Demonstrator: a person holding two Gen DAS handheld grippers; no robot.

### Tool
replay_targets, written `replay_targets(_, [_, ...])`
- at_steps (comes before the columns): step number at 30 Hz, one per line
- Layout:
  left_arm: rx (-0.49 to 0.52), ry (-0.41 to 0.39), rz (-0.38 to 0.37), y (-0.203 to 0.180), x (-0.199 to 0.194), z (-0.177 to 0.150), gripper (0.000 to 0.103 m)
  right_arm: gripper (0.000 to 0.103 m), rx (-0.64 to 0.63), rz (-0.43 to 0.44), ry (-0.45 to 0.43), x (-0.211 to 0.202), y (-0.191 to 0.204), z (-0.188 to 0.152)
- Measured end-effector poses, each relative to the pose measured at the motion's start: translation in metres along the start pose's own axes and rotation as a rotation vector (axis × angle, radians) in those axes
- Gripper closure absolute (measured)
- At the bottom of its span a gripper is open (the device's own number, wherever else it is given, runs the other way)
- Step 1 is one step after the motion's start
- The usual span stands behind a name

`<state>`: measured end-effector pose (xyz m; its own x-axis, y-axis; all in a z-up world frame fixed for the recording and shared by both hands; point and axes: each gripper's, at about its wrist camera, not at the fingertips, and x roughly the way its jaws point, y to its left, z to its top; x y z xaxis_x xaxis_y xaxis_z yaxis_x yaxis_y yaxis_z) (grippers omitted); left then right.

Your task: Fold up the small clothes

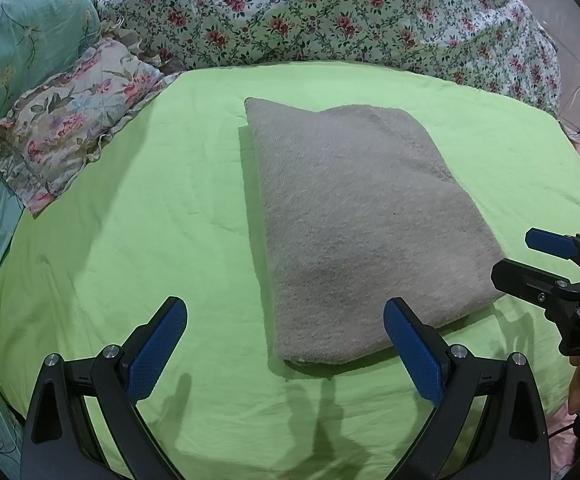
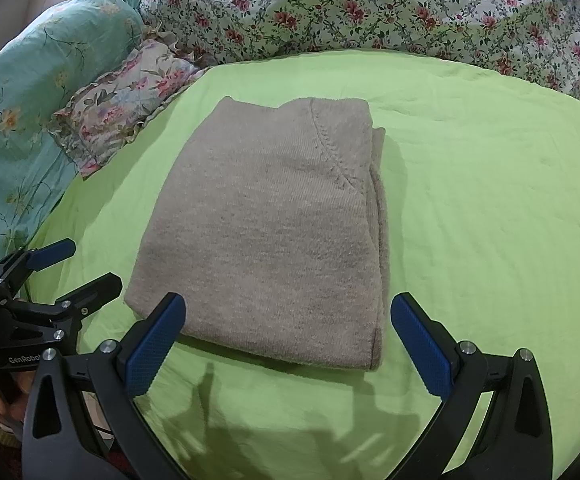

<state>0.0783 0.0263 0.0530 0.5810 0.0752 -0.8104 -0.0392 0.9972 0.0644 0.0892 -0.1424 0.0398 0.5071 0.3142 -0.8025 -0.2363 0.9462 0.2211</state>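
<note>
On green sheet [image 1: 130, 220]: folded grey sweater [image 2: 274, 232] (seam only in right view) | left claw [image 1: 286, 350], right claw [image 2: 288, 346] apart

I see a grey garment [image 2: 266, 232] of thick, matt knit with a fuzzy, ribbed surface and a stitched seam near its top. Under it the green sheet [image 2: 490, 200] is thin matt cloth, softly creased. My left gripper [image 1: 286, 344] and right gripper [image 2: 288, 344] are smooth black plastic with dull silver metal pins; their blue pads [image 1: 156, 354] carry a fine rough diamond texture. The flowered quilt [image 1: 330, 16] looks like printed cotton, the frilled pillow [image 1: 74, 116] likewise.
</note>
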Motion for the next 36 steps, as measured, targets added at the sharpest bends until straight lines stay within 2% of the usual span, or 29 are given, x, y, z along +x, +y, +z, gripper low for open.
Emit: replay_targets(36, [0.001, 0.003, 0.006, -0.0044, 0.0014, 0.0013, 0.004, 0.001, 0.003, 0.000, -0.008, -0.0002, 0.0026, 0.0013])
